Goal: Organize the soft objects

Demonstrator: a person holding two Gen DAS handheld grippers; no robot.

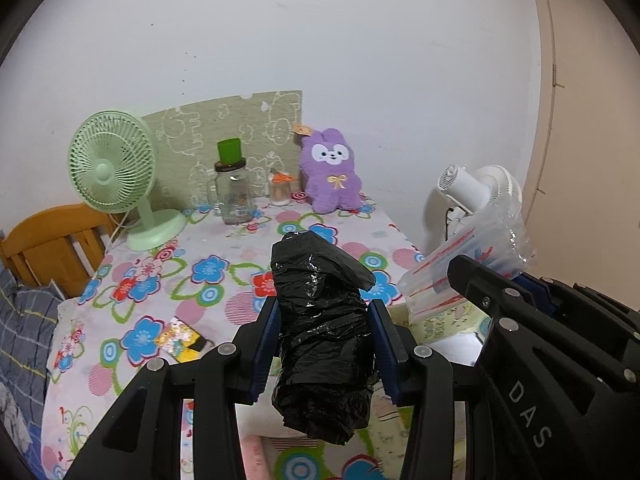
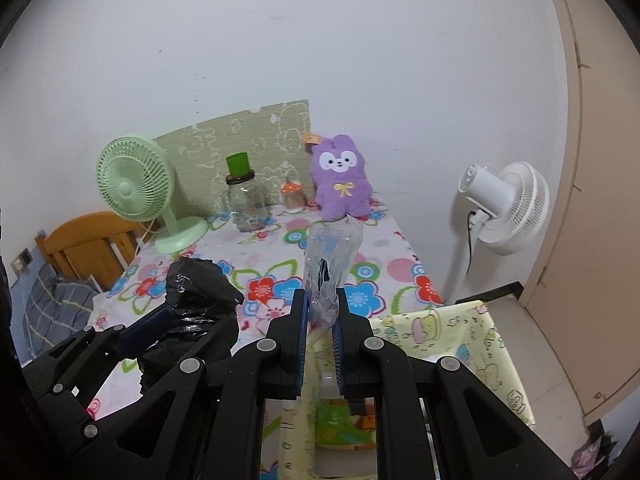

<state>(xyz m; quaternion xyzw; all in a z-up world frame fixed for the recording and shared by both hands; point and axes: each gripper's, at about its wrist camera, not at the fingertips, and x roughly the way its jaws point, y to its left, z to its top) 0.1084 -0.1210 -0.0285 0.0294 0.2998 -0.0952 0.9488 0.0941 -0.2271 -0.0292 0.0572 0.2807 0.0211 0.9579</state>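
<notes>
My left gripper (image 1: pixel 325 312) is shut on a crumpled black plastic bag (image 1: pixel 322 320) and holds it above the flowered table (image 1: pixel 160 280). The black bag also shows in the right wrist view (image 2: pixel 196 300). My right gripper (image 2: pixel 322 312) is shut on a clear plastic packet (image 2: pixel 332 264) with red and blue print, held upright above the table's near edge. The packet also shows in the left wrist view (image 1: pixel 468 256) at the right. A purple plush bunny (image 1: pixel 330 172) sits upright at the back of the table against the wall.
A green desk fan (image 1: pixel 116 176) stands at the back left. A glass jar with a green cup on top (image 1: pixel 234 188) and a small orange-lidded jar (image 1: pixel 280 190) stand mid-back. A white standing fan (image 2: pixel 500 208) is right of the table. A yellow cloth-covered stand (image 2: pixel 440 336) is below me.
</notes>
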